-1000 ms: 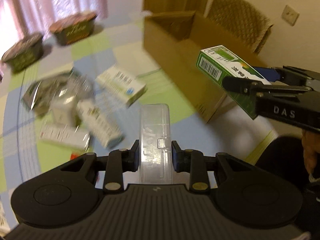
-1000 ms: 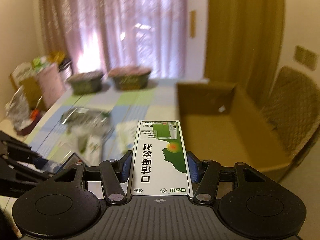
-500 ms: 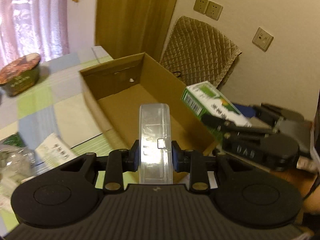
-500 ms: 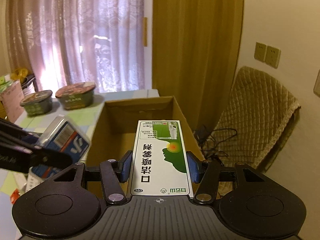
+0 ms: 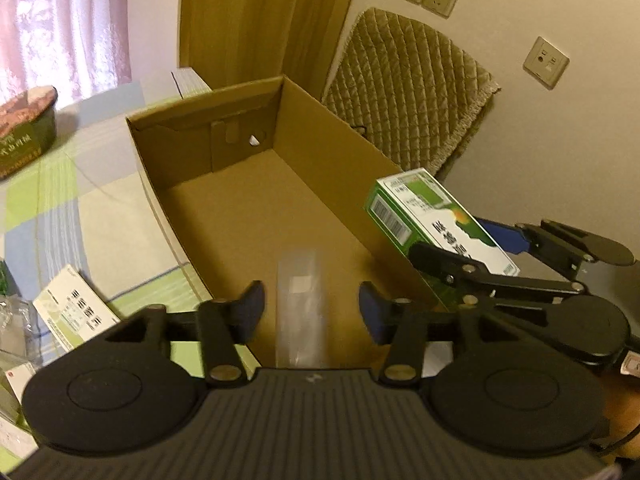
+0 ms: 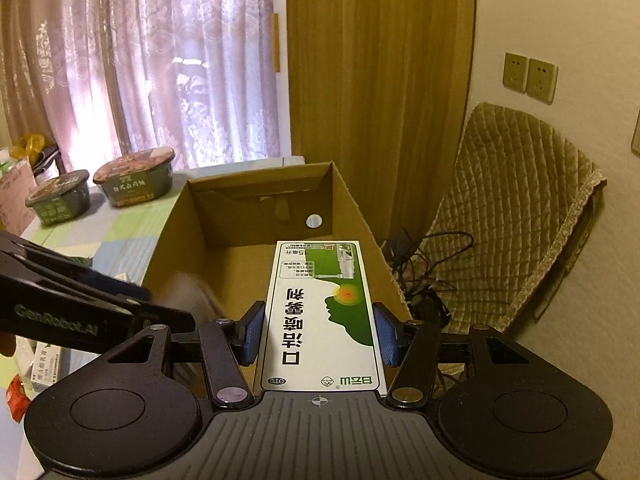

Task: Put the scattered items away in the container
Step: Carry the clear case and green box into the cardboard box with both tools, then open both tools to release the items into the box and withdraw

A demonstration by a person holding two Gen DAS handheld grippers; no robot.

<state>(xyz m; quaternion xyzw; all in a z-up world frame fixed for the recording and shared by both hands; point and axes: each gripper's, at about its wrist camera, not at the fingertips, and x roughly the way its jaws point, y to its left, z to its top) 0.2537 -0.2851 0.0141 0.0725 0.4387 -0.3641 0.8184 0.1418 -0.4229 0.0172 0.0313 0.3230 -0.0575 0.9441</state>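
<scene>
Nearest the left wrist camera, the left gripper [image 5: 311, 307] has its jaws spread wide and grips nothing. Between its blue pads [image 5: 251, 307], touching neither, a clear plastic case [image 5: 301, 312] shows as a blurred strip inside the cardboard box [image 5: 168, 216]; whether it rests on the box floor cannot be told. The right gripper [image 6: 319, 334] is clamped on the long sides of a green and white medicine carton [image 6: 324, 312], held flat and pointing forward over the right half of the open box (from the left wrist view the carton [image 5: 432, 220] sits just above the box's right wall). In the right wrist view the left gripper reaches in from the left edge, with a pale blur just beyond its tip inside the box.

The box stands at the right edge of a table covered by a checked cloth [image 5: 80, 208] in green, blue and cream. To the left of the box a white packet [image 5: 76, 312] with printed text lies on the cloth, beside crinkled clear wrapping at the frame edge. Farther back on the table stand two lidded instant noodle bowls [image 6: 134, 182], side by side. Beyond the box's right side is a chair draped with a quilted tan cover [image 6: 516, 216], with dark cables on the floor beside it. Sheer curtains [image 6: 160, 60] hang behind the table, and wall sockets [image 6: 530, 78] sit above the chair.
</scene>
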